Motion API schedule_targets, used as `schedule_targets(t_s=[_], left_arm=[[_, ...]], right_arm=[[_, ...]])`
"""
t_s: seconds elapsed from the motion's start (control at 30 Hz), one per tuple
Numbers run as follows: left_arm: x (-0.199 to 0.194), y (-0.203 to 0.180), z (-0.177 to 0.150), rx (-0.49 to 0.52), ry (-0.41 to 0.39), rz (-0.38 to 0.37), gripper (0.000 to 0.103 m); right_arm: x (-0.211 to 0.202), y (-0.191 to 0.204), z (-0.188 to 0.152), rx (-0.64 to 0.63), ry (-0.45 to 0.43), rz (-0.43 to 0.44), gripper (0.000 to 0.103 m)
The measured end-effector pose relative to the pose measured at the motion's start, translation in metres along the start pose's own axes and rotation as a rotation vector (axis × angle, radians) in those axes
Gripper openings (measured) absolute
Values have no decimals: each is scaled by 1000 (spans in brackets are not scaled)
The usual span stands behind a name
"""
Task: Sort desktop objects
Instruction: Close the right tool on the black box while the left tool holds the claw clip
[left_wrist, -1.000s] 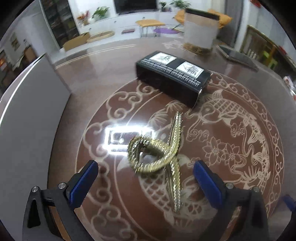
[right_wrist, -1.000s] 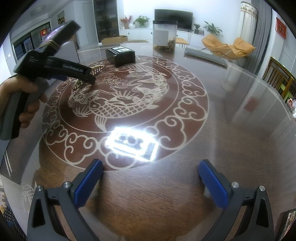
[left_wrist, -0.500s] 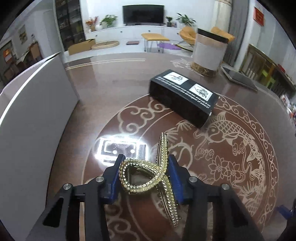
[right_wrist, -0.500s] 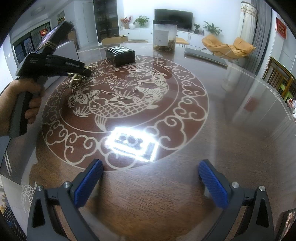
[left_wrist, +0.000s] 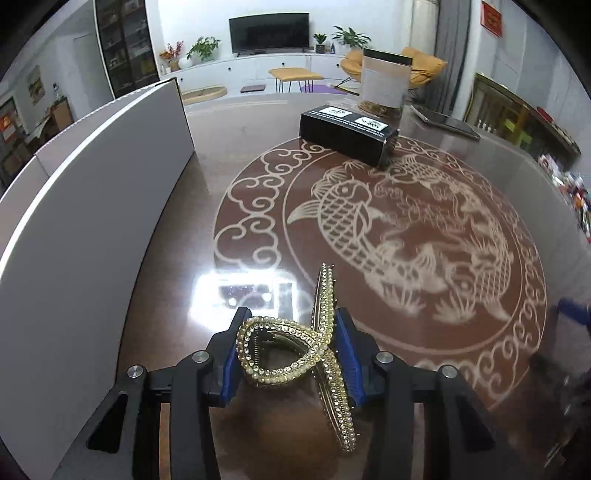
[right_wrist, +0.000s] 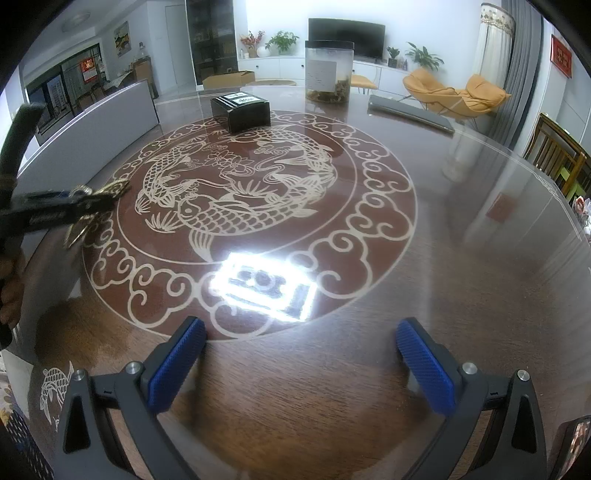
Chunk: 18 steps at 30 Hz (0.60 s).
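Gripping gold hair clip (left_wrist: 295, 354) – looped, bead-studded, toothed – left hand-held gripper (left_wrist: 288, 354) jaws opening slightly; right hand-held gripper (right_wrist: 301, 354) wide, empty.

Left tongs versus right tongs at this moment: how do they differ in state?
The left tongs have their blue pads against a gold rhinestone hair clip, though easing open slightly; the right tongs stand wide with nothing between them. The left tongs carry the clip beside the white box wall; the right tongs hang over bare wood near the table edge. Both have blue ribbed pads on black fingers.
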<state>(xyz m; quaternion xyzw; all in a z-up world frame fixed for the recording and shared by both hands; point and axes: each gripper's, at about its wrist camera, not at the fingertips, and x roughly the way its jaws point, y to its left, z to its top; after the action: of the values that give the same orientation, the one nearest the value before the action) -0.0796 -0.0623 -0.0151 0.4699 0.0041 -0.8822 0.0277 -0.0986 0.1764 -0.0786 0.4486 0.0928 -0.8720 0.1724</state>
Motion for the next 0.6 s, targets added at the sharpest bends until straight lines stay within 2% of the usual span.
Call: schedule_targets(t_s=[0.03,0.1,0.13,0.23,0.37,0.6], left_arm=[[1,2,-1,-4,-3,-2,52],[1,10,-6,-40,-5,-10,83],[3,10,-7,-48,-6,-3,87],[11,6,-3,-42,-31,9,91],[14,3,-1,-15,-10,-6,103],[11,4,-4,-18,-15,-11,103]], right_arm=[[0,0,0,0,0,0,103],[0,0,0,0,0,0,103],[0,0,0,0,0,0,103],[0,0,0,0,0,0,103],[0,0,0,0,0,0,103],[0,0,0,0,0,0,103]])
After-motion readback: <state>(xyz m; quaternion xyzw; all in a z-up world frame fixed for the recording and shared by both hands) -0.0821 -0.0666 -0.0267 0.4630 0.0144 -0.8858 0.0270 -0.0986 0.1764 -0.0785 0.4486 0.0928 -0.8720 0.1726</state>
